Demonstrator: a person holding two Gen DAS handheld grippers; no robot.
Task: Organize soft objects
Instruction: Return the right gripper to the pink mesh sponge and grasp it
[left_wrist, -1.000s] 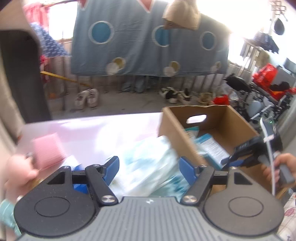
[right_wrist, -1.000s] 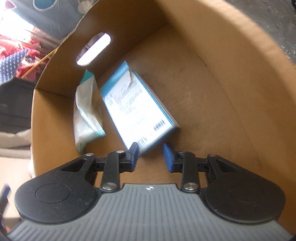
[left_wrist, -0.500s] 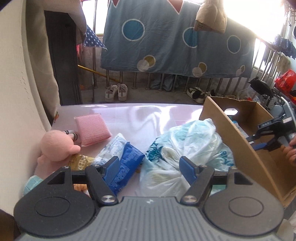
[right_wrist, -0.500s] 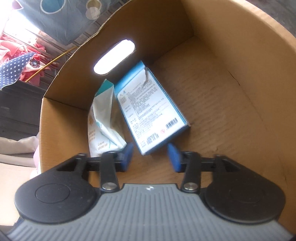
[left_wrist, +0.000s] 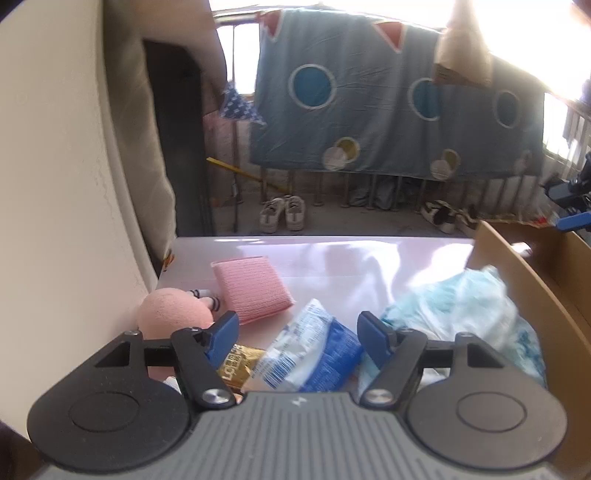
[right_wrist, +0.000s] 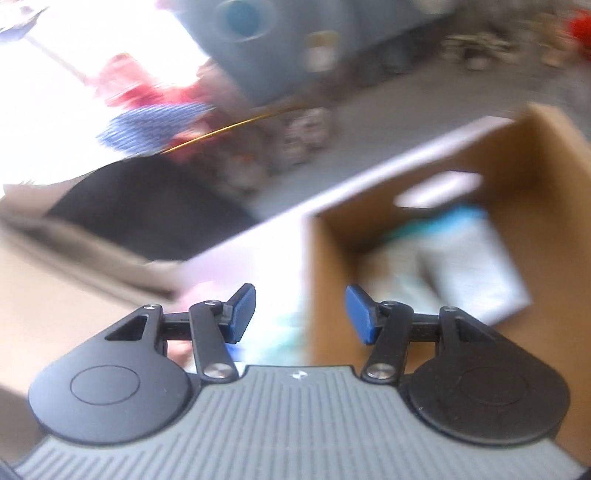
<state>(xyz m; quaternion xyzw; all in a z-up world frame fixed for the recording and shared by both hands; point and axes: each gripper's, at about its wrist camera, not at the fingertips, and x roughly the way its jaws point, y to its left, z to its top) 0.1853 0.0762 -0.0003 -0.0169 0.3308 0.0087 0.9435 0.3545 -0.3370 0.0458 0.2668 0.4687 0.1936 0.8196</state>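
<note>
Now your left gripper (left_wrist: 295, 332), jaws apart and empty, sits just above the blue packet (left_wrist: 314, 354), whose long side points away from you.

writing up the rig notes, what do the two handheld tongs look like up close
Both match: the left tongs and right tongs each have a grey ribbed body with a small white mark, two round black discs, black linkage arms with silver pivot screws, and blue pads on the fingertips. No cables or sleeves show.
</note>
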